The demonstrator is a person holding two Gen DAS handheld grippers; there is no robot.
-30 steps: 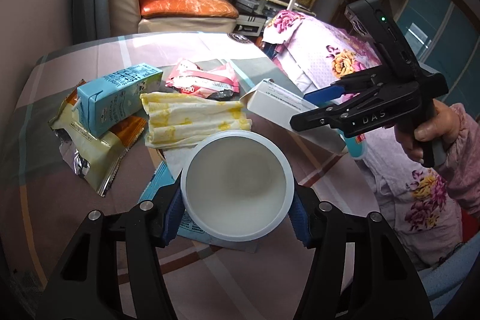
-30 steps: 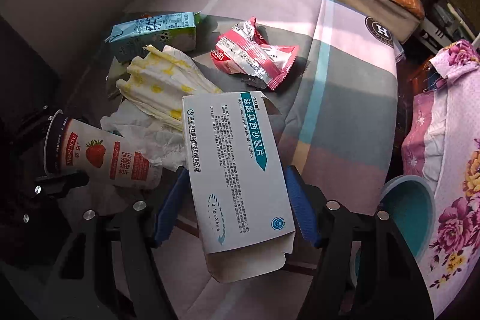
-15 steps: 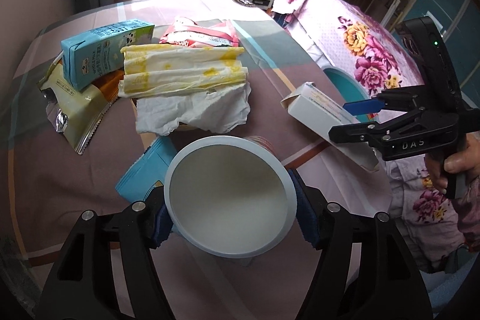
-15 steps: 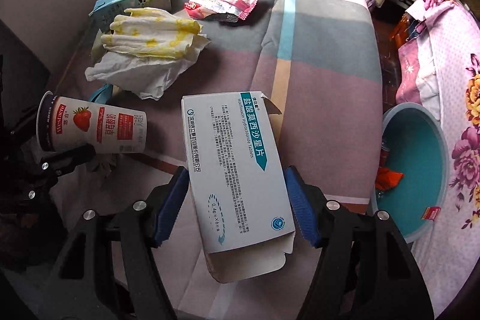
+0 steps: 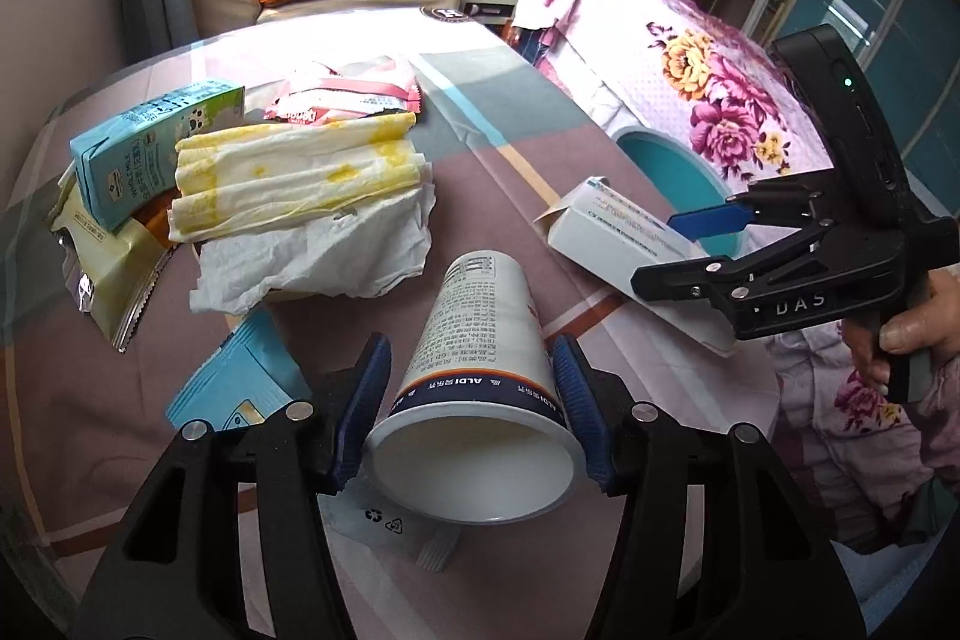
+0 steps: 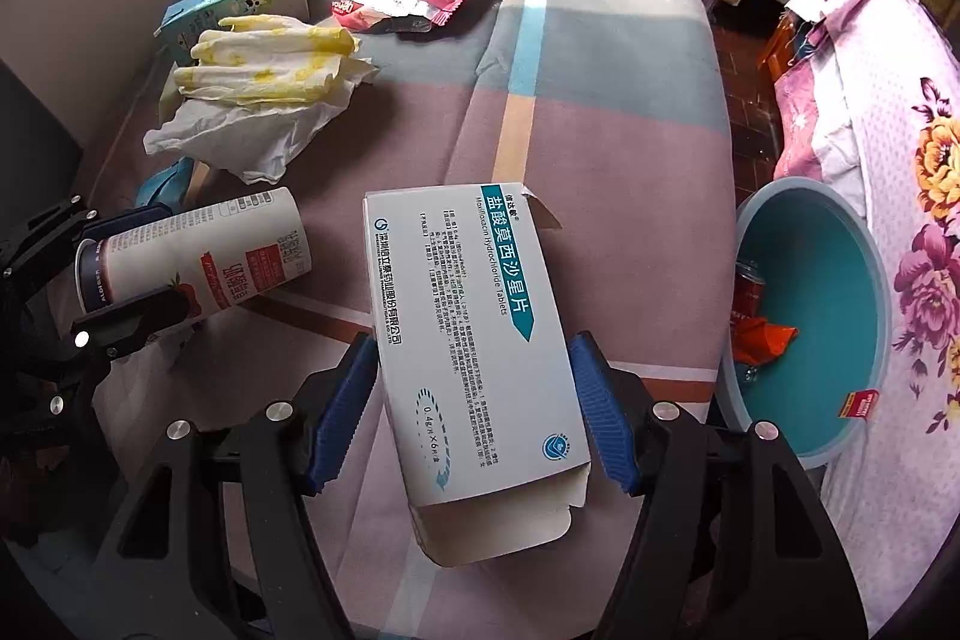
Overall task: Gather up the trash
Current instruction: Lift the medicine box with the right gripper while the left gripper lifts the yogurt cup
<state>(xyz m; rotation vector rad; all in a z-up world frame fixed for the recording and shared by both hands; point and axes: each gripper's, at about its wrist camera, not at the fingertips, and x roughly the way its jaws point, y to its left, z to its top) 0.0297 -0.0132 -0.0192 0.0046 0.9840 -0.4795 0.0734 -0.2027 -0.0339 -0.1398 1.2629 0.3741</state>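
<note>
My left gripper (image 5: 471, 412) is shut on a white yogurt cup (image 5: 474, 370), held on its side above the table with its open mouth toward the camera; the cup also shows in the right wrist view (image 6: 204, 256). My right gripper (image 6: 474, 400) is shut on a white and teal medicine box (image 6: 474, 334), held above the table's right part; the box also shows in the left wrist view (image 5: 624, 232). A teal trash bin (image 6: 840, 316) stands on the floor just right of the table, with red wrappers inside.
On the table lie a yellow-stained tissue pile (image 5: 300, 196), a blue milk carton (image 5: 144, 148), a red-white wrapper (image 5: 348, 100), a foil snack bag (image 5: 102, 274) and a blue packet (image 5: 240, 382). A floral-covered bed (image 5: 708, 76) flanks the bin.
The left gripper has tipped the cup so its side now shows. The right gripper carried the box further right, toward the bin, which now shows more fully.
</note>
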